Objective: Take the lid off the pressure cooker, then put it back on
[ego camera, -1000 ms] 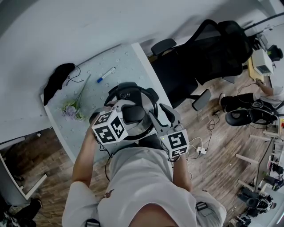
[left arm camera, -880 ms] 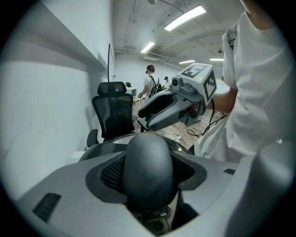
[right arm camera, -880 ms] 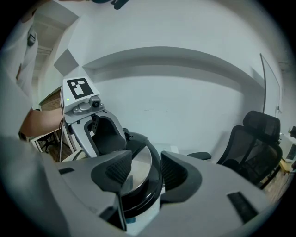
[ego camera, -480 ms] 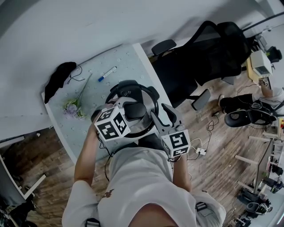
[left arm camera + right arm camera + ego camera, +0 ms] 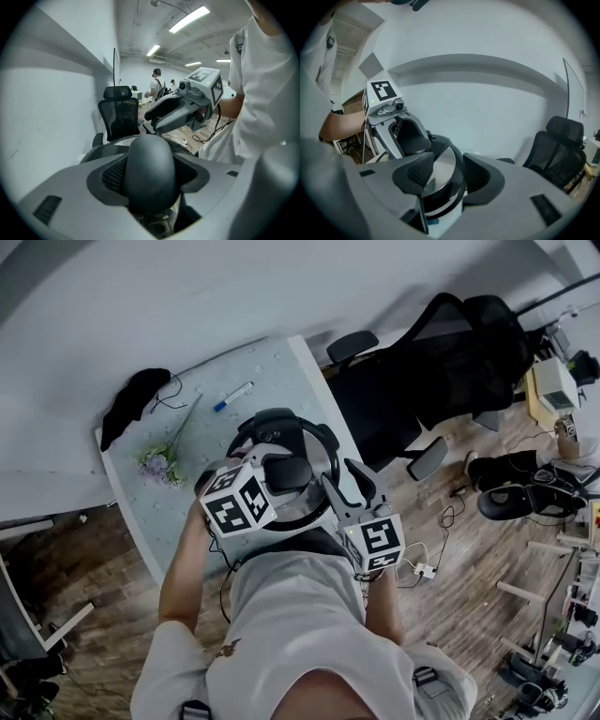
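Note:
The pressure cooker [image 5: 323, 451] stands near the front right edge of the pale table [image 5: 272, 367], with its steel lid [image 5: 443, 164] on it. My left gripper [image 5: 281, 470] comes in from the left and is shut on the lid's black rounded handle [image 5: 150, 159], which fills the space between the pads. My right gripper [image 5: 345, 486] sits at the cooker's right rim with its jaws apart. In the right gripper view the lid's edge and black band show in the gap of the right gripper [image 5: 445, 176], and no pad presses on them. Each gripper shows in the other's view.
A flower sprig [image 5: 159, 465], a blue marker [image 5: 232, 397] and a black cloth [image 5: 131, 399] lie on the table's far half. A black office chair [image 5: 422, 362] stands right of the table. Cables [image 5: 427, 568] lie on the wooden floor. A white wall runs behind.

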